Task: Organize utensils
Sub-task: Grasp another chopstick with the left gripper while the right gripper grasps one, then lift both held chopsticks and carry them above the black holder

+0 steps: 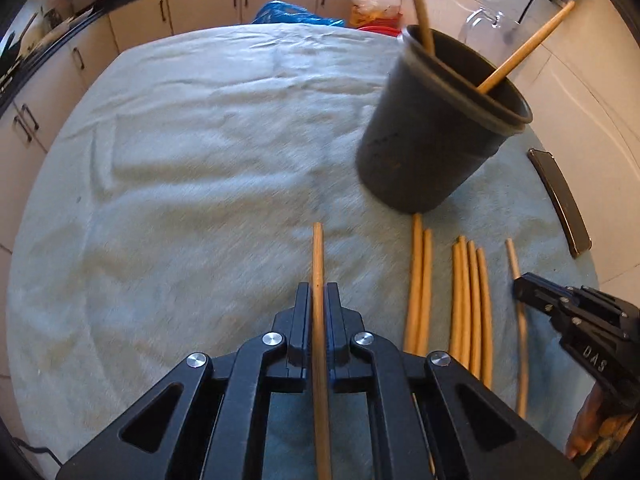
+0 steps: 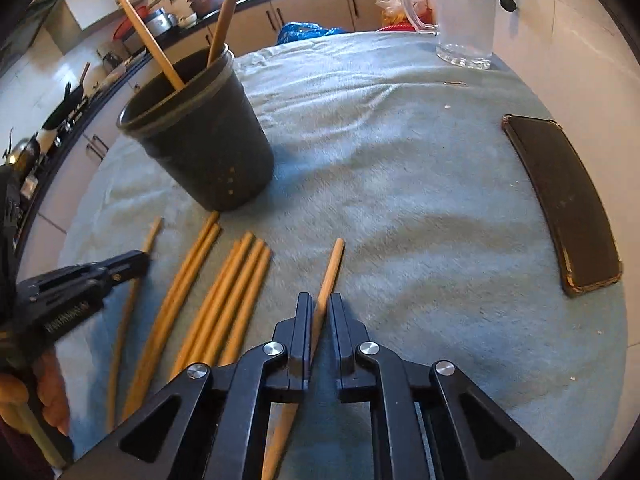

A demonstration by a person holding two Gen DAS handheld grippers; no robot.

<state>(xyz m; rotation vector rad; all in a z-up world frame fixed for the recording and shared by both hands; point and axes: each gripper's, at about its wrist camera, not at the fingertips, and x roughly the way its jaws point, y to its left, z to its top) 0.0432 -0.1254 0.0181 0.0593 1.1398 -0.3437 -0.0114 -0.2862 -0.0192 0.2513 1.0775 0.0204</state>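
The cloth-covered surface (image 2: 400, 184) carries a dark cup (image 2: 208, 136), far left, with two sticks inside. Six sticks (image 2: 224, 300) lie near it. One stick (image 1: 318, 300) is clenched in the left gripper (image 1: 319, 292), another (image 2: 326, 288) in the right gripper (image 2: 320, 304).

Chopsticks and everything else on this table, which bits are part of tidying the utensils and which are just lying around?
Part of the job:
- loose chopsticks on the cloth
- dark cup holding two sticks
- left gripper, shut on a chopstick
- right gripper, shut on another chopstick

Just lying about:
- phone
- clear jug
- blue bag
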